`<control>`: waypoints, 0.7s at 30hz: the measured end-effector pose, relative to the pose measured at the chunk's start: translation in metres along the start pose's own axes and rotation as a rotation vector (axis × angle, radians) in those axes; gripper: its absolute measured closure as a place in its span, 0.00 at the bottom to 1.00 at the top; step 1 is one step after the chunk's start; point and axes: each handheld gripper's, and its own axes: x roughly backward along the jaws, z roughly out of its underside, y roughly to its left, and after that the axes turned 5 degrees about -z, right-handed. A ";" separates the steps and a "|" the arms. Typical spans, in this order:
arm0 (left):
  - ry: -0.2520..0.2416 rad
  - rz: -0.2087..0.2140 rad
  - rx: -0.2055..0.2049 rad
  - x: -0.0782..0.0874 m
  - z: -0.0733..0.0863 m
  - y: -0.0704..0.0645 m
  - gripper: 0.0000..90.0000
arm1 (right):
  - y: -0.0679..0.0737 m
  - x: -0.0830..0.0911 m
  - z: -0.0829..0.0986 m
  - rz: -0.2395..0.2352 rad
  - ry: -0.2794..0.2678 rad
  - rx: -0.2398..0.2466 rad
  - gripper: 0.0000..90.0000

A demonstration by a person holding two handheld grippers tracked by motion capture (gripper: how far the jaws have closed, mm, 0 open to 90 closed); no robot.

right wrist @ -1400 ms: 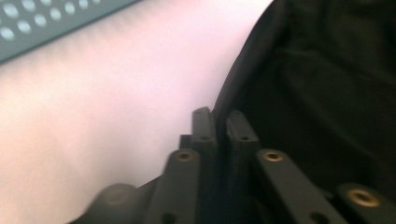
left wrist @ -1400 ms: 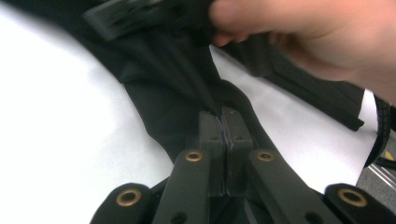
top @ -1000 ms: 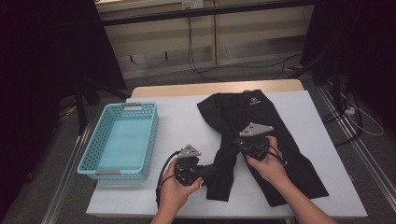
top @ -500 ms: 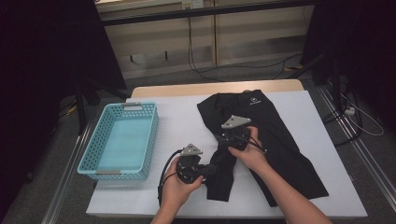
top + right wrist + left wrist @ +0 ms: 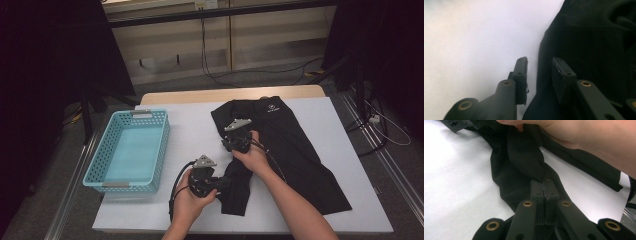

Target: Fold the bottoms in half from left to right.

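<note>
On the table [image 5: 320, 115], soft limp shorts [image 5: 295, 145]: left gripper [image 5: 544, 188] clamped on the hem, right gripper [image 5: 539, 75] apart straddling the edge.

Bare bench [image 5: 190, 130] lies open between the blue basket [image 5: 129, 150] and the black garment [image 5: 290, 145], wide enough for a claw to pass. The basket blocks the left edge. The garment spreads across the bench's right half, right forearm [image 5: 295, 205] lying over it.
</note>
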 end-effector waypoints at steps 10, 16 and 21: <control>-0.037 0.035 -0.033 0.004 -0.010 -0.011 0.99 | -0.027 0.043 -0.012 -0.007 -0.095 -0.063 1.00; -0.049 0.089 -0.072 -0.001 -0.030 -0.026 0.99 | -0.045 0.079 -0.014 -0.001 -0.171 -0.120 1.00; -0.085 0.154 -0.118 -0.001 -0.059 -0.049 0.99 | -0.068 0.115 -0.017 0.038 -0.208 -0.140 1.00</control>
